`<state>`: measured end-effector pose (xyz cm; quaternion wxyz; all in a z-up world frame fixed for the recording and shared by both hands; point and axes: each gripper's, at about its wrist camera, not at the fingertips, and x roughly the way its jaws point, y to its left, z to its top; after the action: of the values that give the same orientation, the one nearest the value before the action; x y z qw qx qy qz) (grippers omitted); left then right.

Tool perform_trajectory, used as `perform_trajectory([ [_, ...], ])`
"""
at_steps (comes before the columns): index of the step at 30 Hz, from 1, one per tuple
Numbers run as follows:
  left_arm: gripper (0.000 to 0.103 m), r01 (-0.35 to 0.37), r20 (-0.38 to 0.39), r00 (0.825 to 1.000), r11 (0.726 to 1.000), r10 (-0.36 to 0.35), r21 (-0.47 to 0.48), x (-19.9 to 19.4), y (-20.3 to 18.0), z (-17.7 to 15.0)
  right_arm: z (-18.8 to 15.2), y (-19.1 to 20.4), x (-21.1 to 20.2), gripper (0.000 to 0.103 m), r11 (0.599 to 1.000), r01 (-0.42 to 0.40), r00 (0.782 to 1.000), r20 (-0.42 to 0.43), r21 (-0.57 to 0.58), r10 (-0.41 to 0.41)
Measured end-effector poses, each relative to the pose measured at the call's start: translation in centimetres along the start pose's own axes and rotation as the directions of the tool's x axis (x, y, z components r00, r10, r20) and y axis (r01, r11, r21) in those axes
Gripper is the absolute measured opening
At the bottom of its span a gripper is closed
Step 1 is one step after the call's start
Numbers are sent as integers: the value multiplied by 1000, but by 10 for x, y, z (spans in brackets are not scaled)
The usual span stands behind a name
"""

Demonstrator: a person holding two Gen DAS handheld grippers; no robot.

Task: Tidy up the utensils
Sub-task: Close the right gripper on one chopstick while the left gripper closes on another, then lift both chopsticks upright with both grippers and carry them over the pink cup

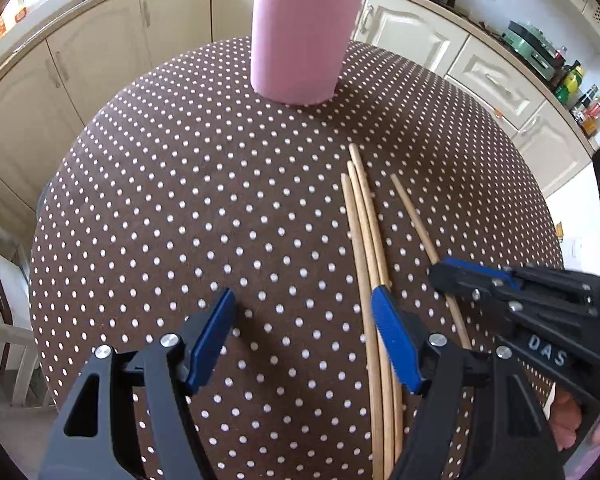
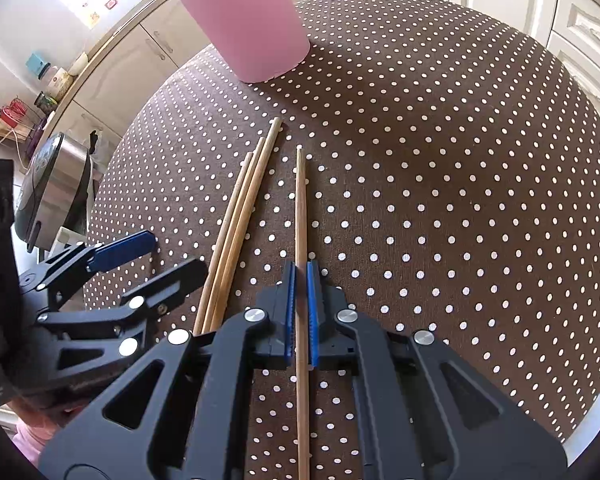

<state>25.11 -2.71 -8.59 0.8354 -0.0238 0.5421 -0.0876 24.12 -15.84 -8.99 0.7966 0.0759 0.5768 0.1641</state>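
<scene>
A pink cup with several wooden chopsticks in it stands at the far side of the round dotted table; it also shows in the right wrist view. Three chopsticks lie bundled on the cloth, also in the right wrist view. A single chopstick lies to their right, and my right gripper is shut on it, still low on the table. My left gripper is open, its right finger over the bundle. The right gripper shows beside it.
Cream kitchen cabinets curve around the table. A counter with bottles is at the right. A rice cooker stands past the table's left edge. A chair stands at the left.
</scene>
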Motion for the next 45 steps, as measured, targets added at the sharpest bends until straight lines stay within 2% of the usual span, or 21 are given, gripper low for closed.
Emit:
perform_trajectory([
  [2, 70, -49, -16, 999, 998, 50, 33, 5, -7, 4, -1, -1, 0, 6, 1000, -9, 1000, -2, 4, 9],
  [4, 70, -68, -6, 998, 997, 69, 45, 7, -13, 7, 1, -5, -2, 6, 1000, -14, 1000, -3, 7, 14],
  [8, 70, -81, -28, 996, 995, 83, 51, 11, -20, 16, 5, -8, -5, 6, 1000, -15, 1000, -8, 10, 15],
  [11, 71, -63, -58, 996, 998, 64, 21, 19, -27, 36, 6, -6, -6, 6, 1000, -7, 1000, -12, 12, 7],
  [15, 71, -87, -68, 994, 995, 89, 41, 29, -30, 42, 7, -5, -5, 6, 1000, -14, 1000, -17, 20, 14],
  [17, 71, -122, -80, 989, 991, 126, 53, 35, -32, 40, 8, -8, -5, 6, 998, -31, 999, -23, 47, 33],
  [19, 70, -160, -54, 985, 983, 165, 88, 39, -45, 45, 8, -11, -5, 6, 998, -39, 999, -22, 59, 40],
  [20, 56, -144, -45, 988, 985, 149, 99, 41, -50, 46, 8, -11, -6, 6, 997, -40, 999, -18, 61, 41],
  [21, 49, -121, -41, 991, 987, 126, 105, 41, -54, 47, 8, -13, -6, 6, 997, -40, 999, -14, 61, 41],
  [22, 26, -124, -26, 991, 986, 128, 115, 41, -60, 48, 8, -15, -7, 6, 997, -40, 999, -9, 61, 40],
  [23, 9, -127, -13, 991, 985, 130, 120, 41, -63, 48, 7, -14, -8, 6, 997, -37, 999, -2, 61, 37],
  [25, 6, -113, 3, 994, 988, 113, 103, 42, -63, 47, 4, -14, -9, 6, 997, -31, 999, 11, 66, 30],
  [29, 6, -42, 36, 999, 998, 40, 40, 36, -49, 37, -6, -11, -15, 6, 996, -22, 999, 35, 84, 19],
  [31, 6, -13, 63, 998, 1000, 11, 25, 32, -42, 30, -11, -11, -21, 6, 997, -27, 998, 65, 76, 22],
  [34, 6, -6, 107, 994, 1000, 7, -1, 22, -37, 27, -17, -13, -36, 6, 996, -31, 990, 143, 85, 19],
  [38, 6, 16, 205, 979, 999, -8, -39, 1, -33, 26, -27, -12, -65, 6, 994, -62, 958, 286, 85, 35],
  [40, 6, 16, 261, 965, 999, -6, -39, -12, -33, 26, -33, -11, -84, 6, 995, -72, 925, 379, 74, 38],
  [42, 6, 68, 331, 942, 996, -47, -51, -29, -33, 24, -40, -8, -103, 6, 996, -79, 887, 460, 50, 47],
  [44, 6, 68, 395, 918, 997, -44, -47, -45, -33, 22, -42, -4, -116, 6, 996, -88, 857, 511, 29, 61],
  [45, 6, 56, 441, 897, 997, -30, -44, -54, -36, 22, -44, -2, -125, 6, 996, -92, 838, 541, 15, 69],
])
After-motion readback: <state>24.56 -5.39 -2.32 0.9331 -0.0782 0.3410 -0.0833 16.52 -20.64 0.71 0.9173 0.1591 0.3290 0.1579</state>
